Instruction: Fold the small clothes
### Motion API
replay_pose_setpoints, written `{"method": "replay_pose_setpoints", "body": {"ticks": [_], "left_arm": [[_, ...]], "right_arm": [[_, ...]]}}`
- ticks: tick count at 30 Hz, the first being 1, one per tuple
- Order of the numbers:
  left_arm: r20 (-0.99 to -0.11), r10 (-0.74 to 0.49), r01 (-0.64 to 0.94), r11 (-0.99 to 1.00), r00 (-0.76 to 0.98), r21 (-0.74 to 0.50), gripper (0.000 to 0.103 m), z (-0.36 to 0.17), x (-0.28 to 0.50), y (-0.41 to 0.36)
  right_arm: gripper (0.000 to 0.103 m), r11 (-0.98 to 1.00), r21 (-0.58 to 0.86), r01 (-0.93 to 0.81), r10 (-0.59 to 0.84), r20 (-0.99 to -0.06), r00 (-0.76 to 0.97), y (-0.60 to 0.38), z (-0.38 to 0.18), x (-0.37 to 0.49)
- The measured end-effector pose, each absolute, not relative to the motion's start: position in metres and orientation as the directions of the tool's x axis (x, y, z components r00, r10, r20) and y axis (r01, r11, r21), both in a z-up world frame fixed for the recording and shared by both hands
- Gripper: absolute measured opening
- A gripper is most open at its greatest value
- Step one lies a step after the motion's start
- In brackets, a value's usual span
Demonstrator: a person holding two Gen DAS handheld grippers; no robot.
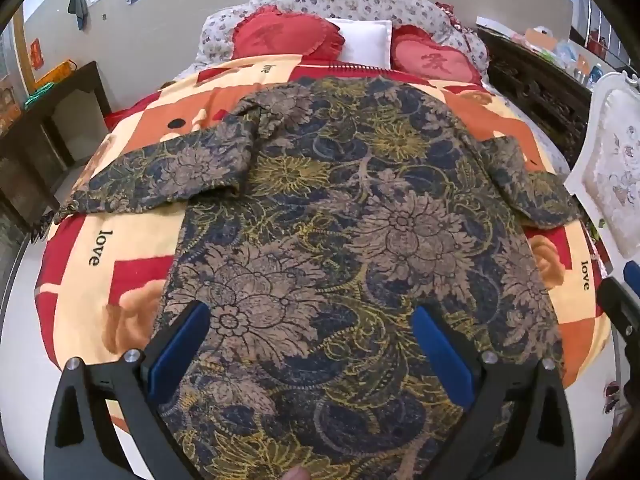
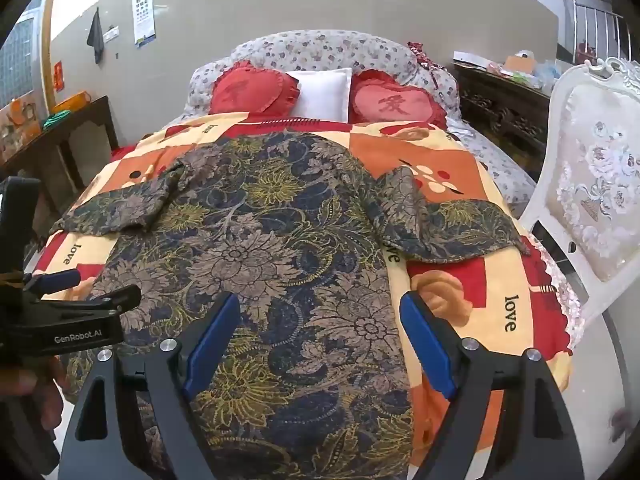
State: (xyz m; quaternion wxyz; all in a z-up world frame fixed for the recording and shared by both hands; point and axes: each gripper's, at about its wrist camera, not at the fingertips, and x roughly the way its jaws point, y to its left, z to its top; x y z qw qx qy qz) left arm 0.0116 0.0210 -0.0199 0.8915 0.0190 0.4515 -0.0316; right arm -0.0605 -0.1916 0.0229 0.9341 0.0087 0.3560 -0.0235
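Blue-padded fingers of the left gripper (image 1: pixel 310 320) stand spread wide above the lower part of a dark floral garment (image 1: pixel 340 240), nothing pinched between them; the fingers of the right gripper (image 2: pixel 320 312) are likewise spread apart and empty, poised over the garment's near right edge, one pad over the cloth and the other over the bedspread (image 2: pixel 460 168) beside it. The garment — a navy, tan and gold flower print with short sleeves — lies spread flat on the bed, its hem end toward the cameras and its neck end toward the pillows, with one sleeve stretched out to the left and the other to the right, both somewhat rumpled. Beneath it, the bedspread shows red, orange and cream blocks with roses and the word "love". At the head of the bed sit two red heart-shaped cushions (image 2: pixel 254 90) on either side of a white pillow (image 2: pixel 322 92), backed by a flower-patterned headboard (image 2: pixel 320 46). In the right wrist view the left gripper's black body appears at the left edge, a person's hand (image 2: pixel 28 396) partly visible below it. A white upholstered chair (image 2: pixel 592 184) stands just beside the bed on the right — a dark wooden side table (image 2: pixel 68 136) on the left, and an eye chart (image 2: pixel 144 12) on the wall.
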Motion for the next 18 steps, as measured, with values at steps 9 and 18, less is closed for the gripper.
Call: {"method": "replay_pose_setpoints", "body": {"ticks": [9, 18], "left_arm": [[-0.746, -0.323, 0.236, 0.945, 0.582, -0.225, 0.103, -0.019, 0.01, 0.03], [-0.762, -0.245, 0.186, 0.969, 0.6, -0.166, 0.103, -0.031, 0.011, 0.052]], "right_arm": [[0.084, 0.998, -0.007, 0.06, -0.049, -0.674, 0.737, -0.187, 0.022, -0.048], [0.084, 0.996, -0.03, 0.082, -0.079, -0.697, 0.713, -0.188, 0.016, -0.047]]}}
